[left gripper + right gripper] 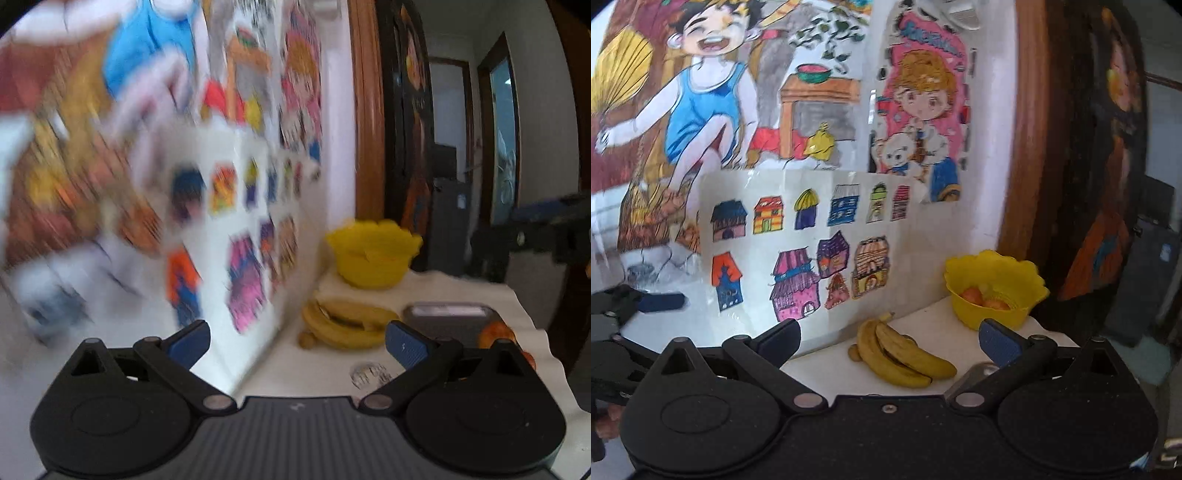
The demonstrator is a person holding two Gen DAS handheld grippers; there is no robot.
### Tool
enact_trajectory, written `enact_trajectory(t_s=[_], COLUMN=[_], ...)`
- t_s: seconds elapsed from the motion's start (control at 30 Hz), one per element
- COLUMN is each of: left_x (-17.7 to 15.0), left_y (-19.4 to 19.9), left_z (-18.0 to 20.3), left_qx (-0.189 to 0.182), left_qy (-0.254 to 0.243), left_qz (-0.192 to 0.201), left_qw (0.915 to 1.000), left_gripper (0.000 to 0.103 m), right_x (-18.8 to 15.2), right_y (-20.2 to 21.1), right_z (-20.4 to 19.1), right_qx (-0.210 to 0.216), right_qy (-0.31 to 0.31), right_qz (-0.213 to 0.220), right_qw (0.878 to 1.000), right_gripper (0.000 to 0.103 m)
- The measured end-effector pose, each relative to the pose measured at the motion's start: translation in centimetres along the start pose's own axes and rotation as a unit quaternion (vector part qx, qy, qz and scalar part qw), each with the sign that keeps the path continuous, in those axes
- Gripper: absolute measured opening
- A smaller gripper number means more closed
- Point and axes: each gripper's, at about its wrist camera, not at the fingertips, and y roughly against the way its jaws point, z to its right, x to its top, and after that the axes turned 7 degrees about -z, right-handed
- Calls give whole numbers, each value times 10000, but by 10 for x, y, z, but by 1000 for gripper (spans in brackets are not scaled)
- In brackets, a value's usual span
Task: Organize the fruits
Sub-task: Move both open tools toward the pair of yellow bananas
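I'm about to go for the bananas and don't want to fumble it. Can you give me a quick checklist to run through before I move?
1. Right gripper open and empty: ok, fingers spread wide with nothing between them.
2. Left gripper open and empty: ok.
3. Bananas reachable: ok, they lie uncovered on the white tabletop, close to the wall.
4. Yellow bowl has room: ok, only a few orange-red fruits at the bottom.
5. Small brown thing touching the bananas' left side: cannot tell what it is.
6. Left view sharp enough to aim: not ok, its left half is motion-blurred.
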Motion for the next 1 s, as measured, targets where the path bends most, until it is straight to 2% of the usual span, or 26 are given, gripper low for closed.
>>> enact_trajectory(t_s=[0.07,0.17,0.3,0.43,0.53,0.8,0.93,1.0], left_x=[-7,-12,-13,-13,-9,9,10,10], left_y=[-20,-48,-86,-116,-139,-190,-207,-214], left_z=[5,11,14,15,13,20,17,17], left_qx=[-141,-137,78,76,-40,296,139,107], left_qy=[-25,8,26,2,169,595,1003,1092], left_qz=[-161,-393,-637,-755,-857,-1146,-1263,-1292], left_qw=[9998,9991,9979,9971,9962,9912,9868,9855], left_gripper=[103,103,103,103,103,102,101,97], right_x=[-4,-10,-17,-23,-27,-40,-42,-43], right_y=[-13,-36,-76,-116,-140,-163,-178,-185], right_z=[7,21,41,57,62,60,52,48], right_qx=[-23,25,-16,2,1,-104,-227,-199], right_qy=[191,437,655,877,1165,1623,1921,2090], right_qz=[-65,-180,-456,-707,-869,-729,-657,-650], right_qw=[9998,9989,9968,9936,9894,9840,9789,9755], right_gripper=[102,102,102,102,98,94,90,88])
